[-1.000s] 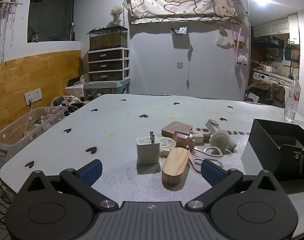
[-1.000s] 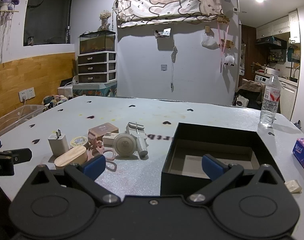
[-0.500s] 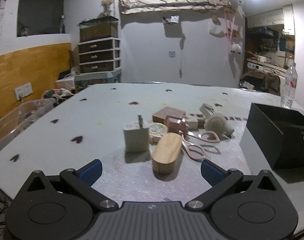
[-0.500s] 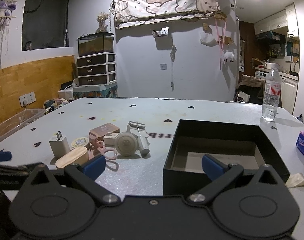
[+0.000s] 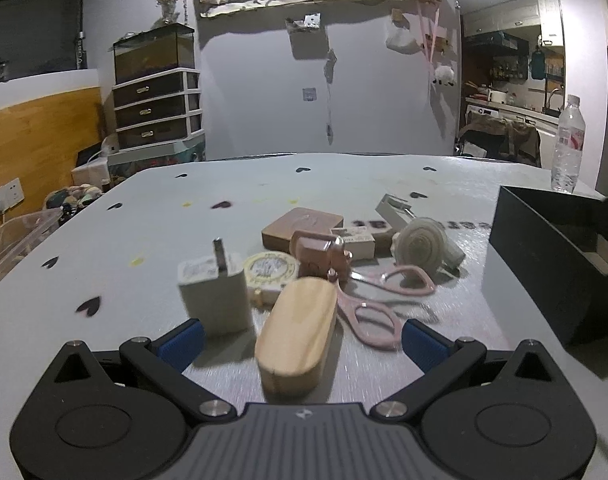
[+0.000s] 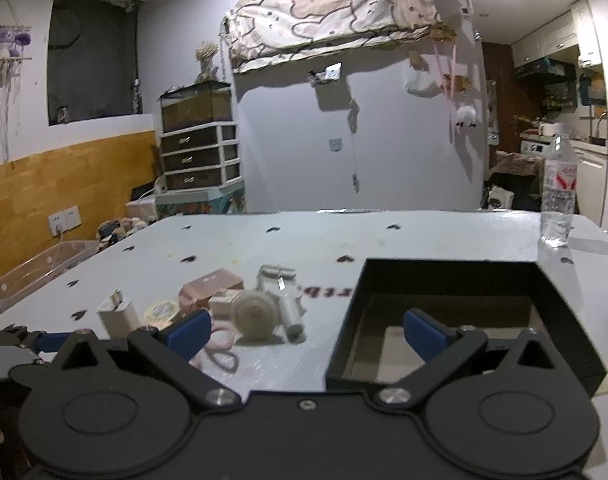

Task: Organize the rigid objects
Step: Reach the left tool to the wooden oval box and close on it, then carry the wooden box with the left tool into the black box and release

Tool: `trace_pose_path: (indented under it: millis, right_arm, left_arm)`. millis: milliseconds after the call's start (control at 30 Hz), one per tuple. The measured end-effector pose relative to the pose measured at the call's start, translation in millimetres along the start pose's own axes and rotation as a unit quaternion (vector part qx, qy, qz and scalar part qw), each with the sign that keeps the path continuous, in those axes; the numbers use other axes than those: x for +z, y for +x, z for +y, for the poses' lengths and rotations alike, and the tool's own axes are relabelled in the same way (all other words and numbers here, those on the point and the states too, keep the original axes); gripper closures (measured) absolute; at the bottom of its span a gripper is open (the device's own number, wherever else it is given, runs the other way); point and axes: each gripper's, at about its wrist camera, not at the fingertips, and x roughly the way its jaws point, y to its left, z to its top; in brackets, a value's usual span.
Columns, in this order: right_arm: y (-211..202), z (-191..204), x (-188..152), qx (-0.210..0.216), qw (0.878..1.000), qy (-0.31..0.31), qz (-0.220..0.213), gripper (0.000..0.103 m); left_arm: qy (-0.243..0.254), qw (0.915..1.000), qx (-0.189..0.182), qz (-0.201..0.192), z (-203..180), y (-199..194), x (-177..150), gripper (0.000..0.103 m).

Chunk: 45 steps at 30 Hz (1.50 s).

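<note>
Left gripper [image 5: 301, 340] gapes before one wooden block [image 5: 297, 336], one charger [image 5: 213, 294].

A: Where do the items lie?

B: In a cluster on the counter: white charger [image 5: 215, 294] upright, prongs up; wooden oblong block [image 5: 297, 336] beside it; pink scissors [image 5: 378, 312] flat.

A: And the container?

B: Black box [image 6: 448, 308], open and empty, right of them.

charger [image 5: 213, 294] left of wooden block [image 5: 297, 334] | scissors [image 5: 374, 306] right | box [image 5: 560, 256] far right
</note>
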Motion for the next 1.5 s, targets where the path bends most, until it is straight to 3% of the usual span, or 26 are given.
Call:
trace_pose_path:
  millis: [200,433,600,733,800,1000,1167,1400,1500]
  right_arm:
    - [4.1,-28.5,11.0,-0.043,0.999,-0.002,0.006,0.0]
    - [14.1,-91.5,30.1,-0.12,0.992,0.004,0.032,0.002]
    - [30.7,-136.0,27.3,-0.142,0.985,0.037,0.09,0.02]
    - [42.2,-163.5,16.2,-0.144,0.976,0.072,0.146,0.053]
    - [45.2,-172.5,9.7,-0.137,0.972,0.087,0.167,0.062]
    - [44.3,-172.2,-0.5,-0.13,0.969,0.078,0.195,0.075]
    - [37.5,-171.3,-1.4,-0.111,0.973,0.076,0.19,0.085]
    - [32.4,-174.0,-0.1,-0.109,0.974,0.07,0.185,0.096]
    - [31.6,-173.9,-0.3,-0.109,0.975,0.066,0.183,0.097]
  left_arm:
    - [0.004,0.9998,-0.013,0.015,0.8,24.0,7.8,0.001]
    - [-0.002,0.9989,-0.018,0.042,3.9,39.3,1.5,0.001]
    - [-0.022,0.9981,-0.034,0.045,11.1,39.8,-3.5,0.0]
    - [-0.011,0.9982,-0.037,0.046,10.6,38.3,-5.2,0.0]
    - [-0.007,0.9981,-0.04,0.045,11.0,37.7,-6.0,0.0]
    - [0.012,0.9982,-0.042,0.04,9.6,33.8,-10.3,0.002]
    - [0.002,0.999,-0.031,0.031,8.7,29.5,-3.6,0.054]
    - [0.001,0.9989,-0.024,0.041,9.5,30.4,2.0,0.06]
    - [-0.014,0.9994,-0.019,0.026,11.5,20.4,3.7,0.062]
